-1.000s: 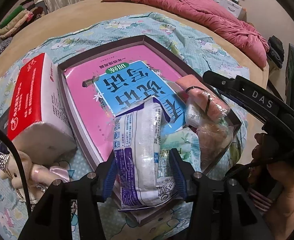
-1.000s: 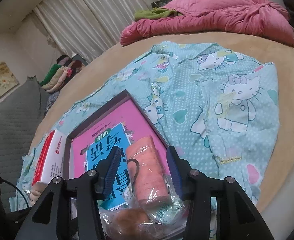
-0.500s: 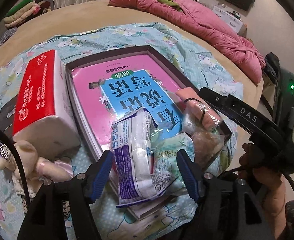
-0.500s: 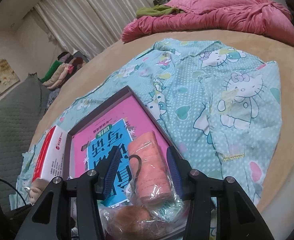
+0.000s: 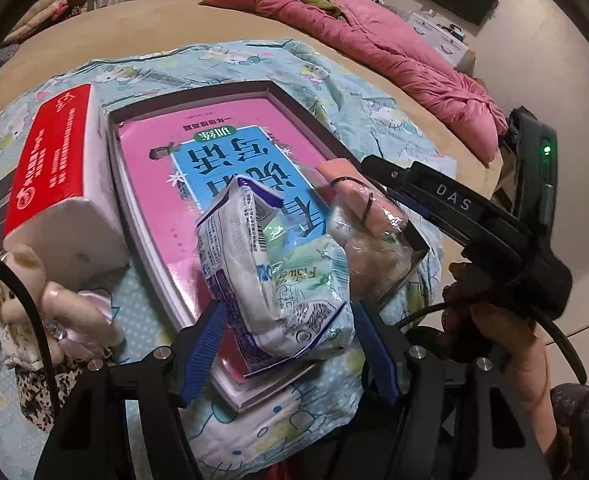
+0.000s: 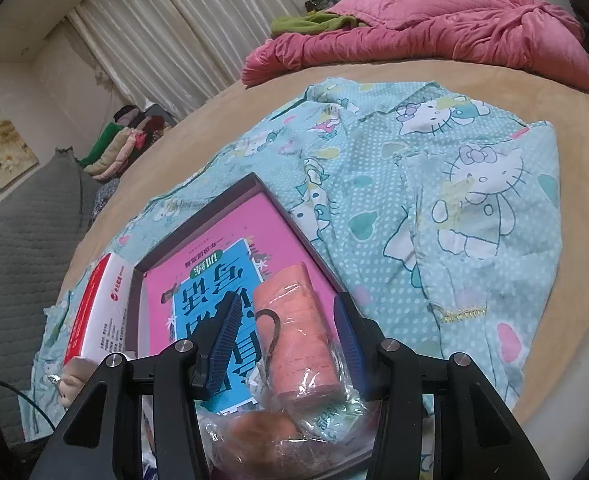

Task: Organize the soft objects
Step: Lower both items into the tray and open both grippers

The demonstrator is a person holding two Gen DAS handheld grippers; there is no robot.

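Blue ribbed pads of the left tool (image 5: 290, 356) stand spread at the bottom of its frame, tilted steeply down; the jaws have just been opening, and a crinkled white-and-purple pack (image 5: 254, 276) lies between them, neither pad pressing it. The right tool (image 6: 290, 336) also points down, at the lower centre of its own view, its pads either side of a pink roll (image 6: 294, 324); the right pad looks to touch the wrap, but whether it pinches I cannot tell. In the left view a hand (image 5: 506, 344) grips that tool's black handle at the lower right.

One shallow dark tray (image 5: 294, 100) sits mid-frame on a teal cat-print cloth (image 6: 454, 184) spread over the bed. One pink-and-blue book (image 5: 222, 160) fills it. Three soft packs crowd its near end: the white-and-purple one, a pale green one (image 5: 314, 280) just under it, and a clear bag (image 6: 286, 436) holding the roll, which has a black band around it. One red-and-white box (image 5: 50, 168) stands beside the tray at left, with one plush doll (image 5: 66, 308) below it.
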